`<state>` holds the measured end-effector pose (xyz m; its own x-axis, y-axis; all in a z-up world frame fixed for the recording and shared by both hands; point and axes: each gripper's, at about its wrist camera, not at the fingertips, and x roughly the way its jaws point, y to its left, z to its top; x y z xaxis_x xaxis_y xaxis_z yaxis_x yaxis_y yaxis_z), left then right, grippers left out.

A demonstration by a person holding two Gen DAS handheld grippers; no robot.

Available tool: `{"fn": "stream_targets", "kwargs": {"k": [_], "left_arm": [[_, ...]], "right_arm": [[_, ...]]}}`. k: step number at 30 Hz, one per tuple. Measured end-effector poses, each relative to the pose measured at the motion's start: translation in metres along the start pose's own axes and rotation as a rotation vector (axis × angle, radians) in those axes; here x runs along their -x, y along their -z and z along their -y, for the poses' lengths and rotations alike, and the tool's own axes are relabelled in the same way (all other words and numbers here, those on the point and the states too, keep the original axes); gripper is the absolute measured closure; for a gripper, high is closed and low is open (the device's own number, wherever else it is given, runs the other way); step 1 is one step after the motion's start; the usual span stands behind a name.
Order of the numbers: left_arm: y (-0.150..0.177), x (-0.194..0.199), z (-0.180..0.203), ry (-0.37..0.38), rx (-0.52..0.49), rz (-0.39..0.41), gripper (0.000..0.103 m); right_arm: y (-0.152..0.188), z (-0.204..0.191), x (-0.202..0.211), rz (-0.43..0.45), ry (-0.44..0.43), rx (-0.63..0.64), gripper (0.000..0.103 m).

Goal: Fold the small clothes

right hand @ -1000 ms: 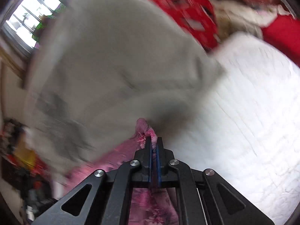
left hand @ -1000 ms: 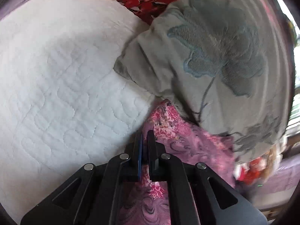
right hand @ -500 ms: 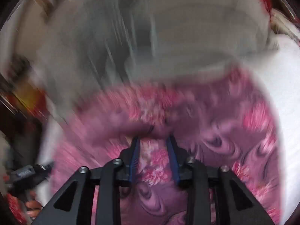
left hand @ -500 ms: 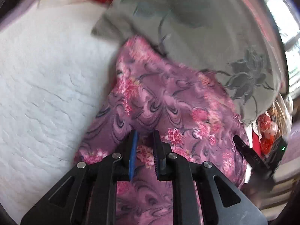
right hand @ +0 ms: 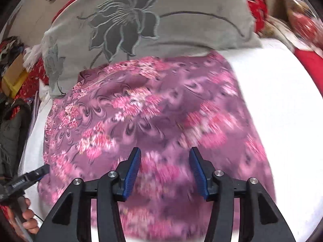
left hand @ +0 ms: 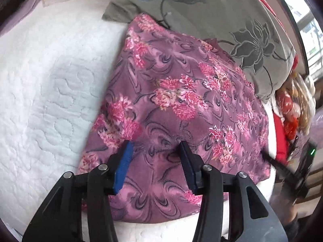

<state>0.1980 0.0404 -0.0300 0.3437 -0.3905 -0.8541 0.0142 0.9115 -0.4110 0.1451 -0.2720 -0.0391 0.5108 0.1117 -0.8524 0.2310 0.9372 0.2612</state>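
A purple cloth with pink flowers [left hand: 181,104] lies spread flat on the white quilted bed [left hand: 50,84]. Its far edge touches a grey pillow. My left gripper [left hand: 154,147] is open and empty, just above the cloth's near part. In the right wrist view the same cloth [right hand: 153,111] fills the middle. My right gripper [right hand: 164,153] is open and empty above it. The other gripper shows at the left edge of the right wrist view [right hand: 26,179], held by a hand.
A grey pillow with a dark flower print [left hand: 232,26] [right hand: 141,20] lies behind the cloth. Red patterned fabric [right hand: 256,0] lies beyond it. Clutter with red items [left hand: 290,109] sits off the bed's side. White quilt [right hand: 282,100] extends beside the cloth.
Both grippers were shut on the cloth's edge a second ago. They have let go and opened wide, and the cloth now lies spread flat on the bed.
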Motion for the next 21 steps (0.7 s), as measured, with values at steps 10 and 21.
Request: {"fn": "stream_targets", "kwargs": {"k": [10,21], "left_arm": [[0.006,0.01,-0.04,0.125,0.127,-0.095,0.057],[0.011,0.005,-0.015,0.02,0.021,-0.085,0.052]], "right_arm": [[0.049,0.011,0.031,-0.145,0.16,-0.078,0.044],[0.005,0.026,0.071,0.078,0.186,-0.109,0.044]]}}
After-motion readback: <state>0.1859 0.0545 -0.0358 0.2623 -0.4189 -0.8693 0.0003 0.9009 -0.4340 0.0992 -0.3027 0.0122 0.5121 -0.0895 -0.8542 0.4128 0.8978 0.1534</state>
